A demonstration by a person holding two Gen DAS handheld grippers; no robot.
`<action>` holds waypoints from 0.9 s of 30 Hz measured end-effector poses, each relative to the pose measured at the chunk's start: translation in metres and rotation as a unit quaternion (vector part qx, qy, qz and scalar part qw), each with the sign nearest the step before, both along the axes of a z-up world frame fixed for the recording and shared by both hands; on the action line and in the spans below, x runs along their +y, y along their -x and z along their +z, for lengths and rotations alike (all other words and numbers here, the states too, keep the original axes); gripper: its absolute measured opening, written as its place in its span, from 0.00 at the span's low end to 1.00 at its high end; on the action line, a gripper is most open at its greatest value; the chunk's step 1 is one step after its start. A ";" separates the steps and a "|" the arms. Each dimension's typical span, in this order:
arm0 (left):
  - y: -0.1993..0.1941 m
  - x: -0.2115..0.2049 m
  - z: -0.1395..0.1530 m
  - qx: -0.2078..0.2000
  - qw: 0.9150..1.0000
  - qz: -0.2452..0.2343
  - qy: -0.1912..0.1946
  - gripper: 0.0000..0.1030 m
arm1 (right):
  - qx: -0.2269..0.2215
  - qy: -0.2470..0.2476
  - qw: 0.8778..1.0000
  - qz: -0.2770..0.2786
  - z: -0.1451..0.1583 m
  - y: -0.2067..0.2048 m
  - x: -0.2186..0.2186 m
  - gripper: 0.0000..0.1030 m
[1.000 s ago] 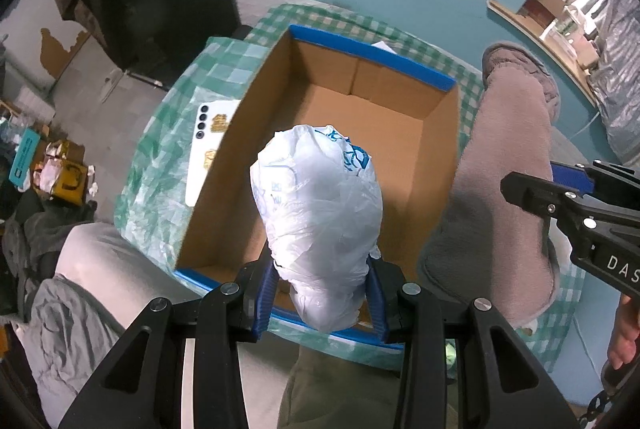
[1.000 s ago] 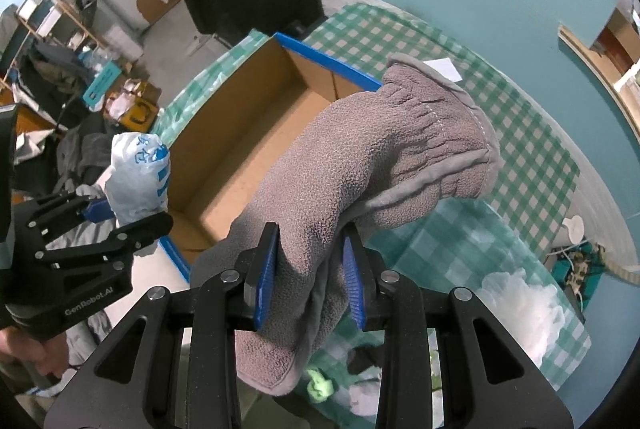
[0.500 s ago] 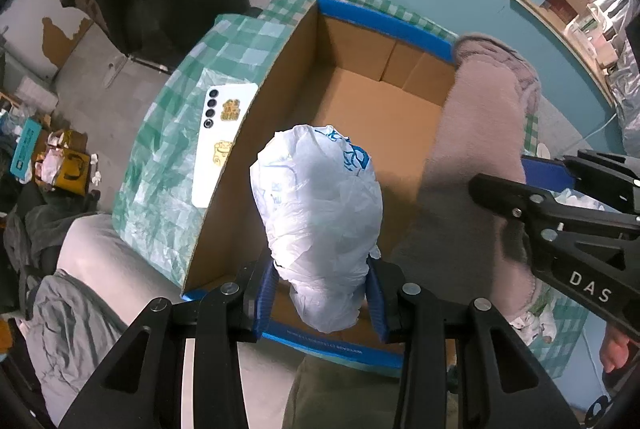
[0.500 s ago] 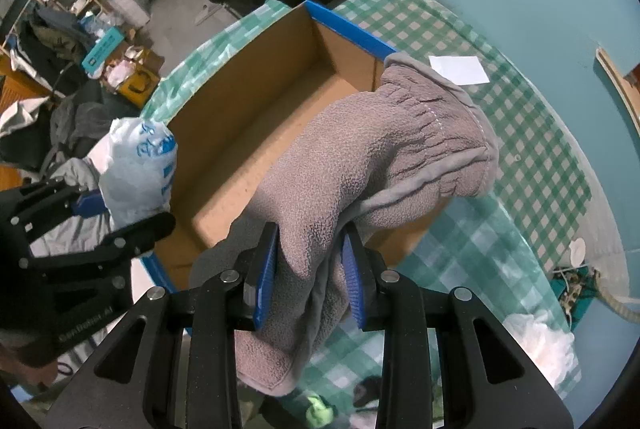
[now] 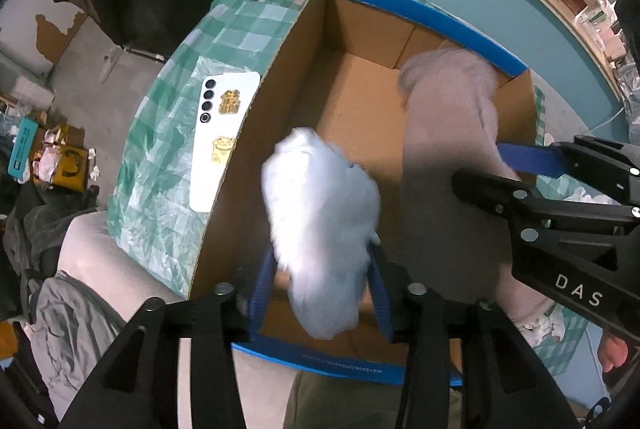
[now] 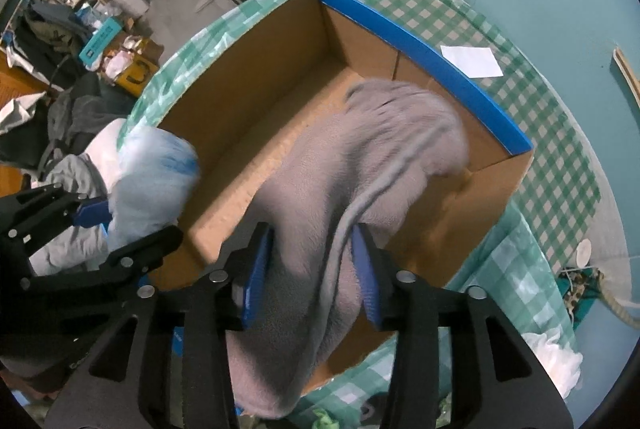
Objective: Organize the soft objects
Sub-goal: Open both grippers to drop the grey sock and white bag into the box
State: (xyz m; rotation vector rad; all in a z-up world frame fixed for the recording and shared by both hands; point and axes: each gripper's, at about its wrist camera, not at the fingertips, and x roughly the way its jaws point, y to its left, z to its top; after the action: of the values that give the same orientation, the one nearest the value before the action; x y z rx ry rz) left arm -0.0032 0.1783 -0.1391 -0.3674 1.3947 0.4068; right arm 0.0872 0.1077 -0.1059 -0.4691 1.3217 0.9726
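Observation:
An open cardboard box [image 5: 256, 133] with blue-taped rims stands on a green checked cloth; it also shows in the right wrist view [image 6: 424, 47]. My left gripper [image 5: 320, 289] has its jaws spread and a white plastic bag [image 5: 324, 225], blurred by motion, hangs between them over the box's near end. My right gripper [image 6: 312, 273] has wider jaws too; the grey fleece mitten [image 6: 360, 165], blurred, drapes between them into the box. The mitten [image 5: 448, 149] and right gripper [image 5: 516, 169] show at right in the left wrist view. The bag [image 6: 148, 181] shows at left in the right view.
A white phone [image 5: 220, 145] lies on the cloth left of the box. A white paper [image 6: 472, 61] lies beyond the box. White crumpled material [image 6: 552, 361] sits at the cloth's right edge. Clutter and clothes cover the floor [image 6: 80, 41] at left.
Both grippers moved over the box and their jaws widened. The bag and the mitten are now blurred and slipping down toward the box floor.

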 end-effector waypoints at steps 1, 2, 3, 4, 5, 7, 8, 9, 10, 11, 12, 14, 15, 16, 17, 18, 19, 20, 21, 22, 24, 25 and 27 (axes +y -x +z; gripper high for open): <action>0.000 0.000 0.000 0.001 1.000 0.000 -0.004 0.55 | -0.004 0.004 1.000 -0.001 0.000 0.000 0.000 0.48; 0.000 0.001 0.001 0.001 1.000 0.000 -0.007 0.56 | -0.004 0.007 1.000 -0.001 -0.001 0.000 0.000 0.48; 0.000 0.001 0.002 -0.001 1.000 -0.001 -0.009 0.56 | -0.001 0.006 1.000 -0.002 -0.001 -0.001 0.000 0.49; 0.000 0.001 0.004 -0.002 1.000 -0.002 -0.009 0.56 | 0.002 0.004 1.000 -0.005 0.000 -0.002 -0.002 0.50; 0.000 0.001 0.005 -0.002 1.000 -0.002 -0.009 0.56 | 0.003 0.003 1.000 -0.009 0.001 -0.003 -0.003 0.52; 0.001 0.002 0.007 -0.003 1.000 -0.002 -0.008 0.56 | -0.001 0.003 1.000 -0.015 0.003 -0.004 -0.006 0.56; 0.001 0.002 0.007 -0.003 1.000 -0.002 -0.008 0.56 | -0.006 0.003 1.000 -0.017 0.005 -0.004 -0.007 0.56; 0.002 0.002 0.009 -0.004 1.000 -0.002 -0.008 0.56 | -0.007 0.002 1.000 -0.017 0.006 -0.004 -0.008 0.56; 0.002 0.002 0.010 -0.005 1.000 -0.002 -0.009 0.56 | -0.006 -0.001 1.000 -0.018 0.007 -0.003 -0.008 0.56; 0.003 0.001 0.011 -0.006 1.000 -0.003 -0.009 0.56 | -0.004 -0.006 1.000 -0.019 0.009 -0.003 -0.010 0.56; 0.003 0.000 0.012 -0.007 1.000 -0.003 -0.009 0.56 | -0.001 -0.009 1.000 -0.018 0.010 -0.002 -0.011 0.56; 0.004 -0.002 0.014 -0.008 1.000 -0.003 -0.008 0.56 | 0.001 -0.014 1.000 -0.020 0.012 0.000 -0.016 0.56; 0.005 -0.003 0.014 -0.008 1.000 -0.003 -0.008 0.56 | 0.001 -0.018 1.000 -0.020 0.014 0.001 -0.018 0.56; 0.006 -0.005 0.016 -0.009 1.000 -0.004 -0.009 0.56 | 0.000 -0.022 1.000 -0.021 0.016 0.002 -0.020 0.56; 0.006 -0.006 0.017 -0.010 1.000 -0.004 -0.009 0.56 | -0.003 -0.025 0.999 -0.023 0.018 0.003 -0.023 0.56; 0.007 -0.008 0.018 -0.010 1.000 -0.004 -0.009 0.56 | -0.006 -0.026 0.999 -0.024 0.020 0.004 -0.025 0.56; 0.009 -0.011 0.020 -0.011 1.000 -0.005 -0.008 0.56 | -0.010 -0.028 0.999 -0.025 0.022 0.006 -0.029 0.56; 0.009 -0.013 0.021 -0.011 1.000 -0.006 -0.008 0.56 | -0.013 -0.027 0.999 -0.026 0.023 0.007 -0.031 0.56; 0.010 -0.015 0.023 -0.012 1.000 -0.007 -0.008 0.56 | -0.015 -0.027 0.999 -0.028 0.025 0.008 -0.034 0.56; 0.011 -0.018 0.025 -0.013 1.000 -0.009 -0.008 0.56 | -0.015 -0.028 0.999 -0.029 0.027 0.009 -0.037 0.56; 0.012 -0.025 0.029 -0.017 1.000 -0.014 -0.010 0.56 | -0.017 -0.031 0.999 -0.035 0.031 0.010 -0.044 0.56; 0.013 -0.028 0.031 -0.018 1.000 -0.017 -0.011 0.56 | -0.016 -0.032 0.999 -0.039 0.034 0.010 -0.049 0.56; 0.013 -0.034 0.035 -0.021 0.999 -0.022 -0.013 0.56 | -0.014 -0.034 0.998 -0.049 0.038 0.009 -0.057 0.56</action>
State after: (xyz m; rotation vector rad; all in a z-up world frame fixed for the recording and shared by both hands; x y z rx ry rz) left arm -0.0165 0.1448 -0.1042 -0.3217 1.3532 0.3781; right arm 0.0785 0.0508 -0.0681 -0.3609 1.2704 0.9237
